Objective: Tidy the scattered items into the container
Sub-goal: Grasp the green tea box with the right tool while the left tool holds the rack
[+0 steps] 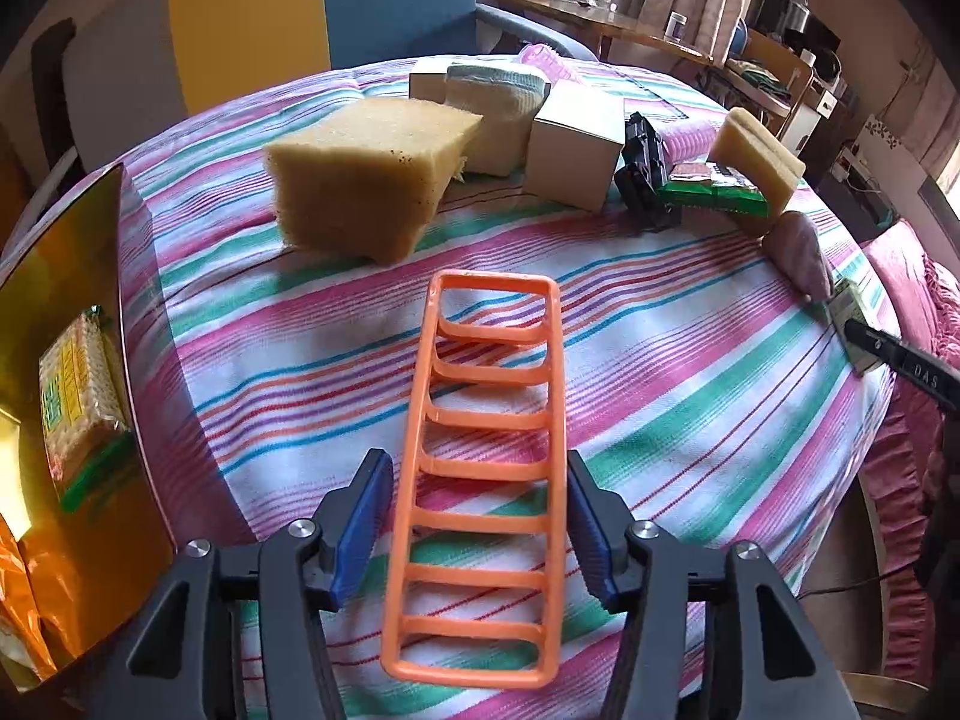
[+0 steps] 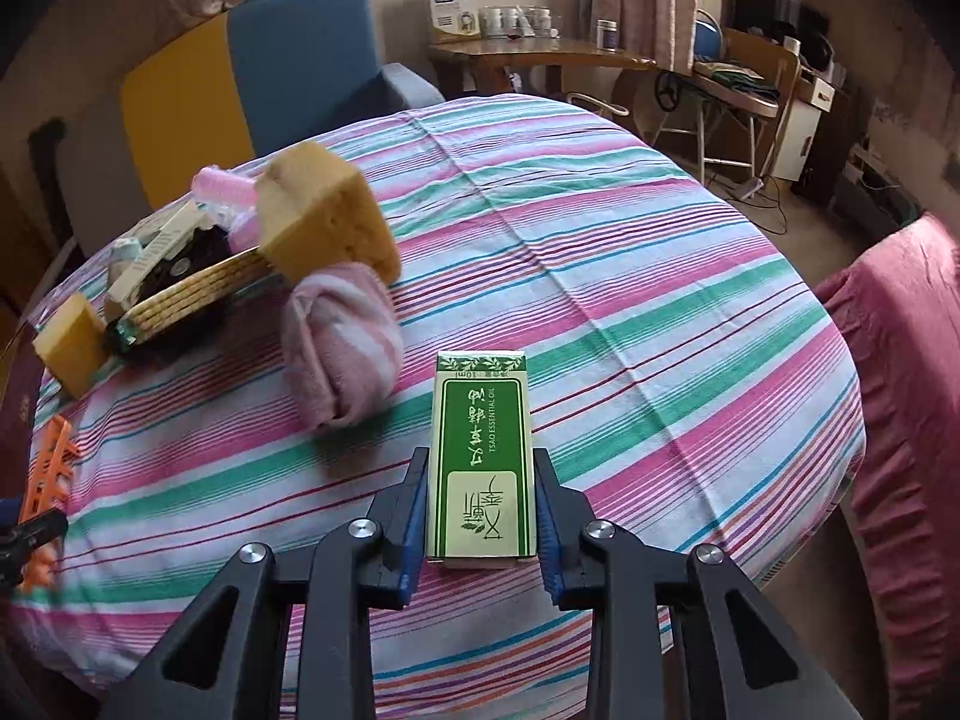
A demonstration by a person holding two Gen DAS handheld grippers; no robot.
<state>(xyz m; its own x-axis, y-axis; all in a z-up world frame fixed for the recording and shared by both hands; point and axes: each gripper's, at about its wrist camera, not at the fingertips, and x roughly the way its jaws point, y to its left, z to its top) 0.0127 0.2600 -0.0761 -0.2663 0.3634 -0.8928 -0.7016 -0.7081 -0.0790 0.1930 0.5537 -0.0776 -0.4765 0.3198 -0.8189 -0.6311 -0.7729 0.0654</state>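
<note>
My left gripper (image 1: pixel 480 468) straddles an orange ladder-shaped plastic rack (image 1: pixel 489 456) that lies on the striped tablecloth; its right pad touches the rack's edge and a small gap shows at the left pad. The container (image 1: pixel 90 324), a dark box at the far left, holds a cracker packet (image 1: pixel 78 396) and an orange bag (image 1: pixel 48 594). My right gripper (image 2: pixel 480 468) is shut on a green essential-oil box (image 2: pixel 480 456), just above the cloth. The rack's end (image 2: pixel 45 474) shows at the left edge of the right wrist view.
A large yellow sponge (image 1: pixel 366 174), a white box (image 1: pixel 576 144), a folded cloth (image 1: pixel 504 108), a black clip (image 1: pixel 645 174), a green packet (image 1: pixel 714 186), a small sponge (image 1: pixel 759 162) and a rolled pink sock (image 2: pixel 342 348) lie on the round table. A blue chair (image 1: pixel 396 0) stands behind it.
</note>
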